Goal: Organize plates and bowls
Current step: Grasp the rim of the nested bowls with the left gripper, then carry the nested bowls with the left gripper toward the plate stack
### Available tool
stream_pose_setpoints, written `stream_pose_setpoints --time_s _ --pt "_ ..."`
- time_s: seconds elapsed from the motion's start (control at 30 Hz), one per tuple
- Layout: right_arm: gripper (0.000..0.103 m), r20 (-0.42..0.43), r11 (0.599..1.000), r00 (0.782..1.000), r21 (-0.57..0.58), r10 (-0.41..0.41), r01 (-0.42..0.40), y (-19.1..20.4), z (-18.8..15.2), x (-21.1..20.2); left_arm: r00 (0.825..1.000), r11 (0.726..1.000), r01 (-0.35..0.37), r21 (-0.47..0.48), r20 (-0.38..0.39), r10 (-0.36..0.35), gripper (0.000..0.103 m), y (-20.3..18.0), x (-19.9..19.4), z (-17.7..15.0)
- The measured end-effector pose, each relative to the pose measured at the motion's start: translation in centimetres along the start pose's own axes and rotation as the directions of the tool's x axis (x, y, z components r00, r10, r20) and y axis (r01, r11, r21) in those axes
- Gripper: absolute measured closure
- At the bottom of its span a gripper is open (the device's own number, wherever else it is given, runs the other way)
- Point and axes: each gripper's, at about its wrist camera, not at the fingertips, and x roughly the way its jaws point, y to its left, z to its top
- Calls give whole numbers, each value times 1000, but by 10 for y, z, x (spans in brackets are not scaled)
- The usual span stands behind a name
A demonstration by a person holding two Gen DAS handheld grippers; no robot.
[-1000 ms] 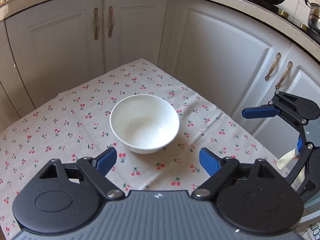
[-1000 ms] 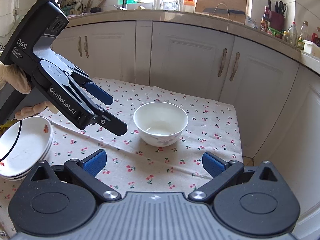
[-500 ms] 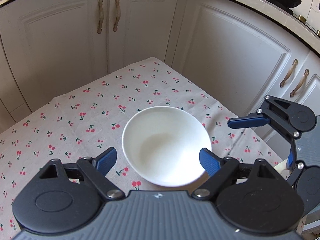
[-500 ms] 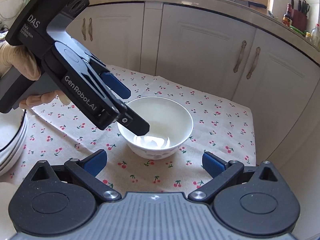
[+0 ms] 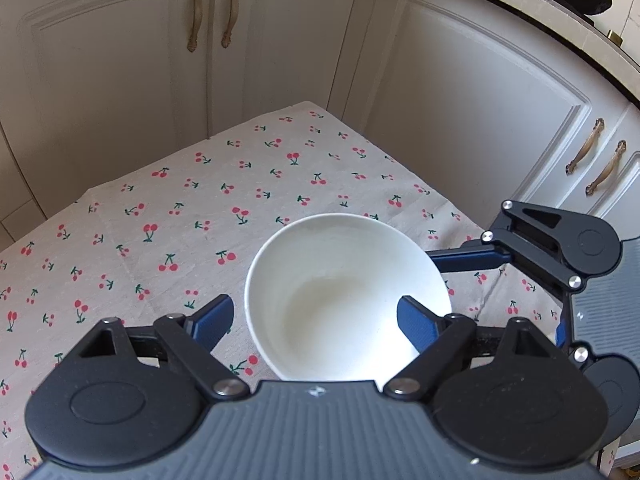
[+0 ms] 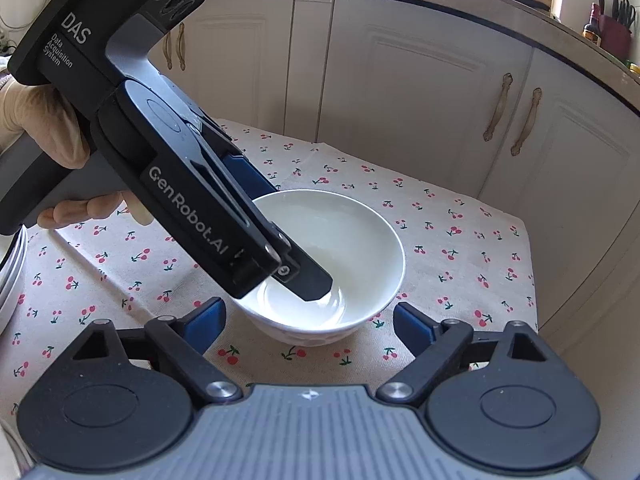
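Note:
A white bowl [image 5: 340, 296] [image 6: 344, 240] stands upright on the cherry-print tablecloth [image 5: 180, 216]. My left gripper [image 5: 316, 320] is open and straddles the bowl's near left rim: one finger is inside the bowl, the other outside it. In the right wrist view the left gripper [image 6: 276, 232] reaches down into the bowl from the left. My right gripper [image 6: 310, 320] is open and empty, just in front of the bowl. It also shows at the right of the left wrist view [image 5: 532, 240]. White plates [image 6: 12, 272] are stacked at the left edge.
White cabinet doors [image 5: 460, 92] close in the table on the far and right sides. The table's edges [image 6: 528, 280] lie right of and behind the bowl. A gloved hand [image 6: 44, 120] holds the left gripper.
My left gripper has moved forward and down onto the bowl, so one finger is now inside it. My right gripper has moved closer to the bowl. The bowl has not moved.

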Motion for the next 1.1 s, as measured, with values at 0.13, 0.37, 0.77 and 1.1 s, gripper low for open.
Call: stream_pose_setpoints --time_s 0.13,0.37,0.77,1.1 --pt "14 3 1000 1000 6 0 0 -2 1 3 1000 1000 14 9 0 -14 15 -2 1 3" --pt "15 10 1000 1000 1 -2 2 -1 1 4 1000 999 25 20 8 -25 16 -5 0 5" --pt "15 9 1000 1000 8 1 -2 -2 1 5 999 999 28 25 17 -28 16 -4 -1 5" --pt "15 -2 1000 1000 0 -13 13 1 2 5 999 999 32 38 16 -33 16 -9 -5 7"
